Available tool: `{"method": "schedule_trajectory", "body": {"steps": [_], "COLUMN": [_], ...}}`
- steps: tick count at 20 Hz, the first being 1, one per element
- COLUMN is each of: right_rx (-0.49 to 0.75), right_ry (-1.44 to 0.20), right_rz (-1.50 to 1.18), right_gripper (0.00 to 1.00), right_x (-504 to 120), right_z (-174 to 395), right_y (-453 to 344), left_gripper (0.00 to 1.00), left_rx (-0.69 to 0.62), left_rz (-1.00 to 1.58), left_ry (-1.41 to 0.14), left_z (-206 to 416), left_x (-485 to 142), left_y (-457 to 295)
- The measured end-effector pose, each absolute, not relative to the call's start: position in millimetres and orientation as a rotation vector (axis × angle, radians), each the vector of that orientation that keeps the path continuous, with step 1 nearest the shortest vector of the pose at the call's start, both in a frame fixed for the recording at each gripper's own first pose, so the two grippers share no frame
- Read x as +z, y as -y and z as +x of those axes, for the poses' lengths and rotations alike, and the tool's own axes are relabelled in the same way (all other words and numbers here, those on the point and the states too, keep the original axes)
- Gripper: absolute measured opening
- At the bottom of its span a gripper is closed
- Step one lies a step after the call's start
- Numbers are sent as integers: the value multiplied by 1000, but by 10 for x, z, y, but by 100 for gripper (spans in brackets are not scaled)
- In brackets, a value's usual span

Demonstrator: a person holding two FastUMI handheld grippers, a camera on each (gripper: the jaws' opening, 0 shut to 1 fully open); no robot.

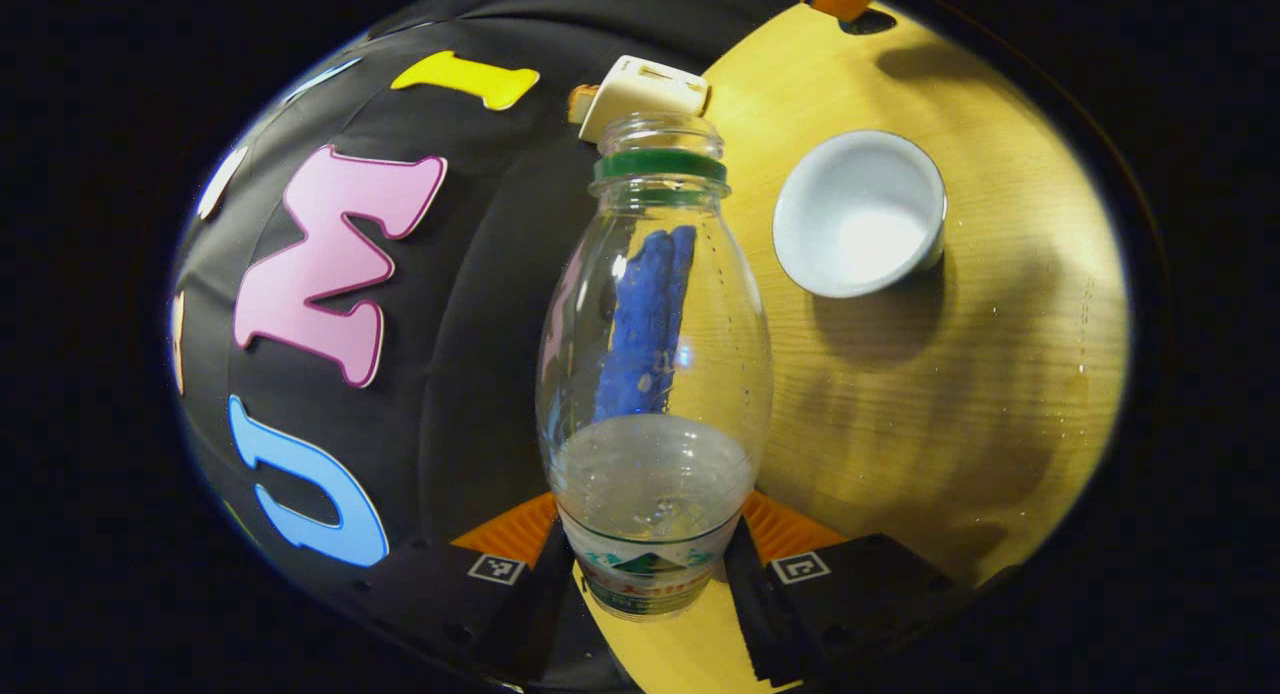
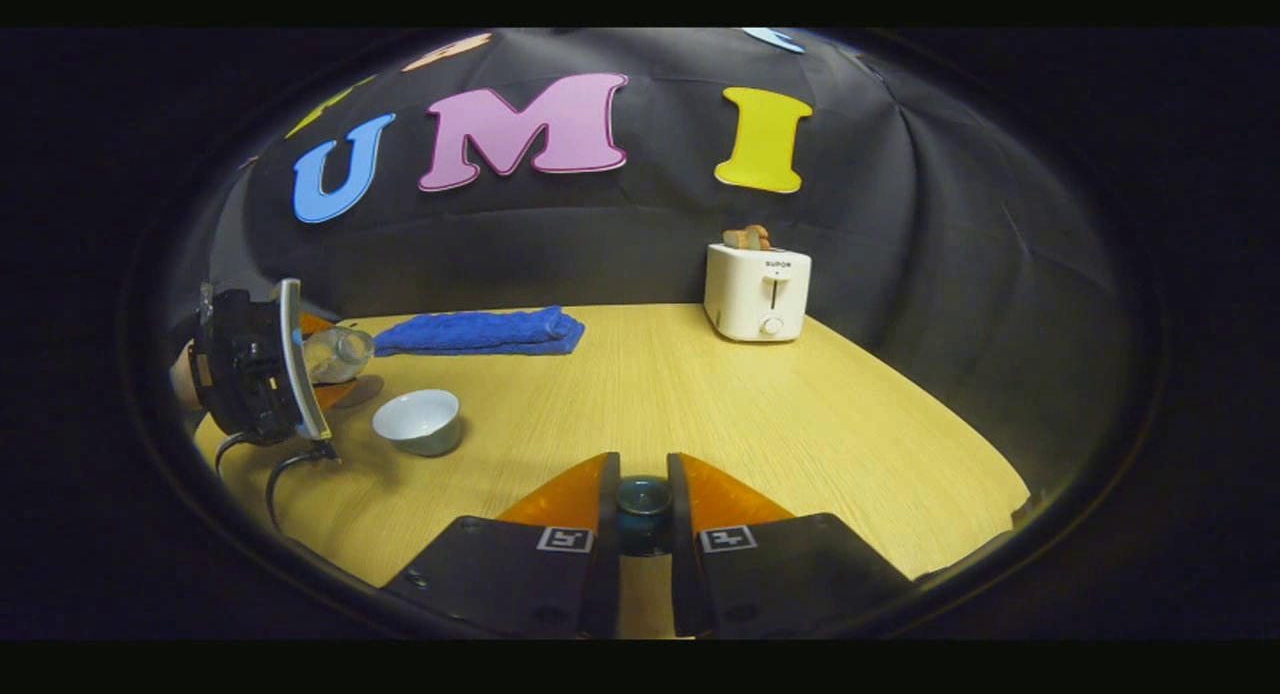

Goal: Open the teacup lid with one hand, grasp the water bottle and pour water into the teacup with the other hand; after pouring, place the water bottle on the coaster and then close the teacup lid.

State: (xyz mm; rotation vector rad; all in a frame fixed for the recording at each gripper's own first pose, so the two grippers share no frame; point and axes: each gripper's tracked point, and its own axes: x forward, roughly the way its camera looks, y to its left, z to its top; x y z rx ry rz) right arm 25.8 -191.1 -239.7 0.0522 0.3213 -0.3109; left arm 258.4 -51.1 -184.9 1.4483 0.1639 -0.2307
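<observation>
Beside the teacup (image 1: 858, 214) on the table (image 2: 700, 394), the left gripper (image 1: 652, 564) clamps the tilted, uncapped water bottle (image 1: 652, 374), its mouth just short of the cup. Well away from the cup, the right gripper (image 2: 643, 519) pinches the lid (image 2: 643, 499).

"SUPOR" on toaster (image 2: 757, 292) front

The clear water bottle (image 1: 652, 374), uncapped with a green neck ring, is tilted and partly filled. The white teacup (image 1: 860, 212) stands open on the wooden table. The teacup lid (image 2: 643, 499) has a dark knob.
</observation>
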Motion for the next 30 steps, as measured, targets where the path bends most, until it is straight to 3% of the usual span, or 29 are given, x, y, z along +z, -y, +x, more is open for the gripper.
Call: {"method": "schedule_trajectory", "body": {"steps": [5, 6, 8, 9, 10, 13, 19, 20, 23, 25, 30], "right_rx": [-281, -277, -269, -266, -262, -245, -249, -246, -237, -232, -221], "right_ry": [-352, -350, -348, -349, -351, -374, -361, -359, -357, -358, -360], "right_rz": [50, 44, 41, 45, 49, 58, 55, 58, 62, 56, 63], "right_gripper": [19, 29, 19, 29, 29, 19, 19, 29, 19, 24, 24], "right_x": [-2485, -2478, -2466, -2470, -2473, -2514, -2475, -2471, -2468, -2475, -2493], "right_z": [274, 272, 267, 271, 281, 273, 258, 256, 250, 237, 204], "right_y": [1866, 1854, 1840, 1834, 1819, 1791, 1799, 1785, 1755, 1753, 1732], "left_gripper": [74, 74, 74, 74, 74, 74, 74, 74, 74, 74, 74], "left_rx": [-239, -238, -238, -238, -241, -254, -278, -279, -288, -295, -308], "left_rz": [1579, 1609, 1690, 1718, 1732, 1804, 1911, 1919, 1958, 1988, 2076], "left_ry": [-167, -164, -141, -125, -115, -87, -52, -48, -26, -14, 70], "left_z": [2674, 2697, 2716, 2730, 2763, 2820, 2907, 2902, 2912, 2926, 2962], "left_x": [-1839, -1826, -1759, -1728, -1716, -1676, -1622, -1629, -1608, -1588, -1507], "left_y": [483, 479, 506, 531, 537, 581, 627, 637, 669, 682, 755]}}
